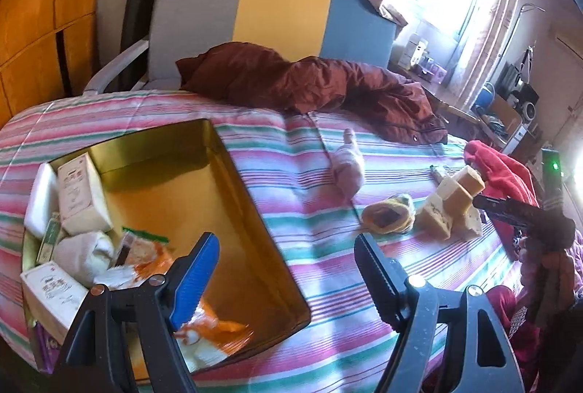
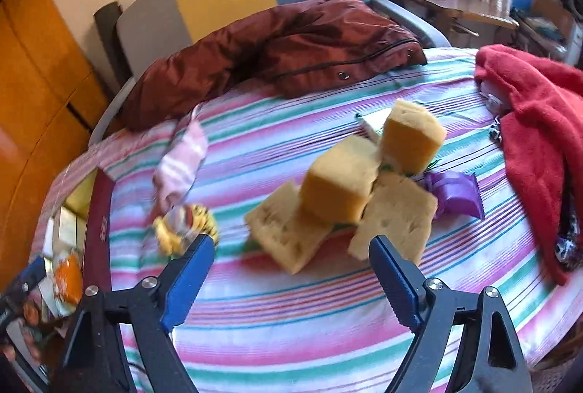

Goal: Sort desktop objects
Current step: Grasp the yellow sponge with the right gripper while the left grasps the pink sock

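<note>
Left gripper [image 1: 288,247] agape over tin [image 1: 255,210] rim — right gripper [image 2: 291,247] agape before sponges [image 2: 339,189].

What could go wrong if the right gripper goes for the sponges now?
1. The sponge blocks are piled loosely; grabbing one may tumble the others.
2. A purple packet lies against the pile and might get dragged along.
3. The right gripper is open and empty; the squashy sponge could slip from it.

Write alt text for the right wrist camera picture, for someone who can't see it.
An open, empty right claw points at a pile of yellow sponge blocks on a pink, green and white striped cloth. A purple packet lies just right of the pile, a pink sock to its left, with a red towel at the right edge.
</note>
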`<state>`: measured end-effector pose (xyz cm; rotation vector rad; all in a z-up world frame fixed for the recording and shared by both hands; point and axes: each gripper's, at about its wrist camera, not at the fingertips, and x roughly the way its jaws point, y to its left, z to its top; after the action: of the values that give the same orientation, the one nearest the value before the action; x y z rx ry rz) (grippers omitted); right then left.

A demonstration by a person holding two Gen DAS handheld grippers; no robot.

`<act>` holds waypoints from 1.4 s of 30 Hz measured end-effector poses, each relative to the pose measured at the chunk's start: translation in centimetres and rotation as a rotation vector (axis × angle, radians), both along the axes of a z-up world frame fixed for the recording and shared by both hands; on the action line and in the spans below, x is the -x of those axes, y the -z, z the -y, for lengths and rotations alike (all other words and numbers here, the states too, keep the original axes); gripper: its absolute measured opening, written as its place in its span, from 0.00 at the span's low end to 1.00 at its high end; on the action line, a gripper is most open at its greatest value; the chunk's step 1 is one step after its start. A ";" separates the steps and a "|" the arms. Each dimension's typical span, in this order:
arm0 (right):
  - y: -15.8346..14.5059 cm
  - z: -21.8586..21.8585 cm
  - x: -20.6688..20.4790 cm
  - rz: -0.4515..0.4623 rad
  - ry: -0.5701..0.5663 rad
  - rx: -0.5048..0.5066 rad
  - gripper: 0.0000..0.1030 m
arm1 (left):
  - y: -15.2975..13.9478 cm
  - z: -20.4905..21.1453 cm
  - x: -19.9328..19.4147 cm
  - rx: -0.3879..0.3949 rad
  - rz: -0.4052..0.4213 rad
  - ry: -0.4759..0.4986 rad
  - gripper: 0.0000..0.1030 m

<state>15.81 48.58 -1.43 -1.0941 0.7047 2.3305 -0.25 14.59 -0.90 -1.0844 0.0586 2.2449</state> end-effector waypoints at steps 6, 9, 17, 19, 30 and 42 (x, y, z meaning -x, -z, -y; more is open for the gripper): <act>1.3 -3.4 1.1 -0.037 0.061 0.055 0.85 | 0.2 -2.7 0.1 0.043 -0.002 0.045 0.75; 2.0 -4.7 1.8 -0.043 0.072 0.052 0.85 | 0.3 -4.0 0.2 0.054 -0.003 0.070 0.75; 4.2 -5.6 3.4 0.023 0.028 0.029 0.70 | 0.6 -8.1 1.9 0.067 0.014 0.121 0.76; 4.4 -5.4 3.6 0.048 0.012 -0.002 0.58 | 0.9 -9.2 2.5 0.065 0.033 0.131 0.76; 3.2 -4.4 3.6 0.029 -0.023 -0.102 0.52 | 3.0 -15.0 6.2 0.115 0.086 0.185 0.76; 2.0 -3.0 4.1 -0.012 -0.067 -0.171 0.52 | 6.7 -20.4 10.4 0.187 0.149 0.219 0.73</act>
<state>11.75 51.60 -3.46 -1.0430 0.4685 2.4051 -10.67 34.94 -7.63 -1.2755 0.3145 1.9874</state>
